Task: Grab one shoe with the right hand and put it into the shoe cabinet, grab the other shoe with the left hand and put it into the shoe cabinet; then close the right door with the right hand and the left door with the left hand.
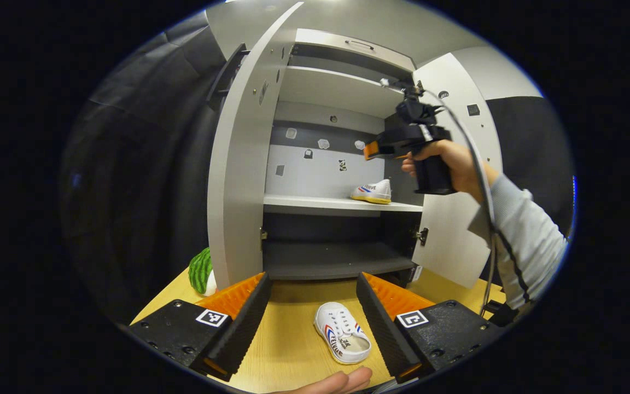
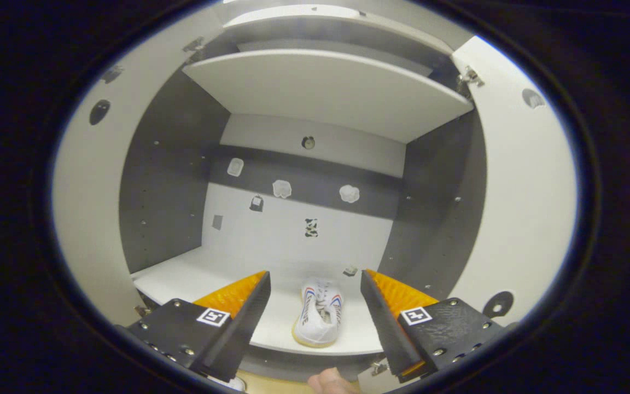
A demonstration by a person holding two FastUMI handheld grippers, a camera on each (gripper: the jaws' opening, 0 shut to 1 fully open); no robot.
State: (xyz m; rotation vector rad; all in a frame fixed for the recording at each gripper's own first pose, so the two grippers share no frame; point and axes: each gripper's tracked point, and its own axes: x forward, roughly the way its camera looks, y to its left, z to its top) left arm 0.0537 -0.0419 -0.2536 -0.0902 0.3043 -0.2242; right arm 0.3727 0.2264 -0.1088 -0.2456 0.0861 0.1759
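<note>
One shoe shelved, one left on the counter.

Our left gripper (image 1: 313, 323) hung with fingers apart over the second shoe (image 1: 342, 339) on the counter (image 1: 287, 350); right gripper (image 2: 315, 323), fingers also apart, faced the shelved shoe (image 2: 319, 320) in the cabinet (image 1: 238, 180). A careless descent could knock the second shoe away.

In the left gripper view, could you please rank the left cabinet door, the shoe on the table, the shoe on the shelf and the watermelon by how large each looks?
1. Left cabinet door, by far the largest.
2. Shoe on the table.
3. Watermelon and shoe on the shelf look about alike; the watermelon is partly hidden by the door, and the shelf shoe sits farther from the camera, so I will not rank them.
</note>
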